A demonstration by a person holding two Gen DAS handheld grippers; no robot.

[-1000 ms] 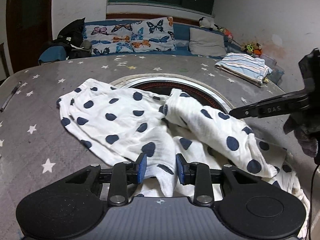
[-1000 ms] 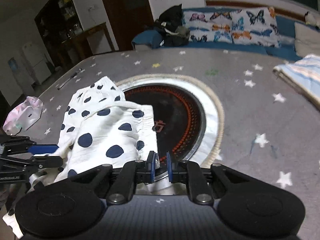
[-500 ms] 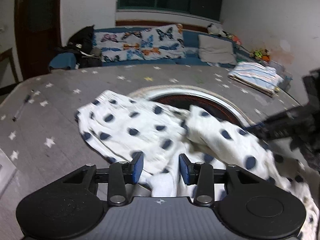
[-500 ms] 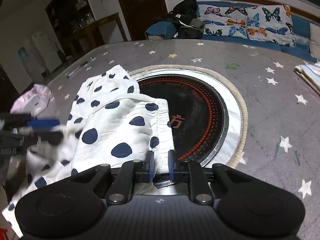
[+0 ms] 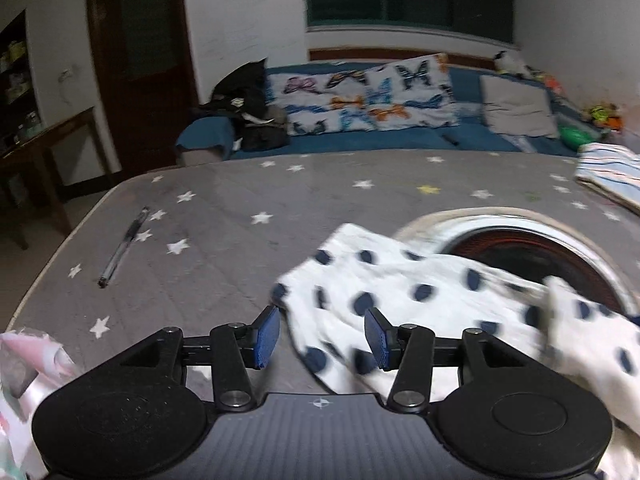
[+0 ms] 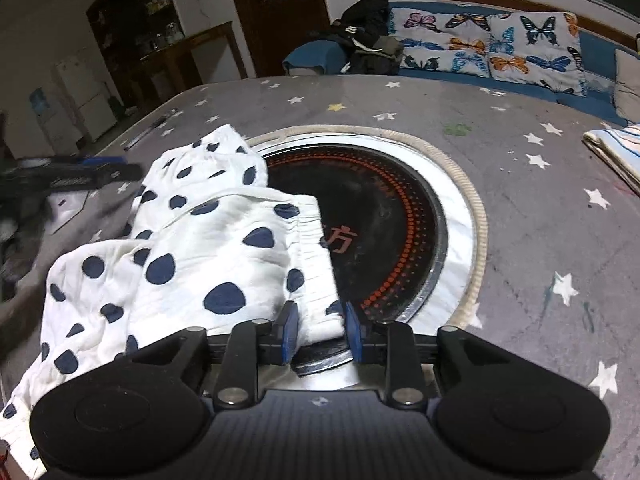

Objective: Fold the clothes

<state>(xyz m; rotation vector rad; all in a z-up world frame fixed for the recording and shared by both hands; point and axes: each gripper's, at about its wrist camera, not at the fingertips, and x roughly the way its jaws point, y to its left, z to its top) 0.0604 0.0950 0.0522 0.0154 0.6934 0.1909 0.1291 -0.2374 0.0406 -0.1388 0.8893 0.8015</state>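
A white garment with dark blue dots (image 6: 224,256) lies bunched on the grey star-print table (image 6: 520,184), partly over the round black hotplate (image 6: 384,232). My right gripper (image 6: 321,334) sits at the garment's near gathered waistband. Its jaws are opening, and the waistband lies loose between the blue pads (image 6: 289,332). In the left wrist view the garment (image 5: 420,300) is blurred. My left gripper (image 5: 322,336) is at its left edge with jaws opening; a corner of cloth lies between the pads without being pinched. The left gripper (image 6: 76,174) shows blurred at the left of the right wrist view.
A pen (image 5: 122,248) lies near the table's left edge. A folded striped cloth (image 5: 608,176) rests at the far right. A pink-white cloth (image 5: 24,364) sits at the near left corner. Beyond the table stands a blue sofa with butterfly pillows (image 5: 368,100).
The left gripper has swung to the left off the garment's middle and its jaws have widened. The right jaws, shut on the waistband before, have parted. The garment's fold has settled flatter.
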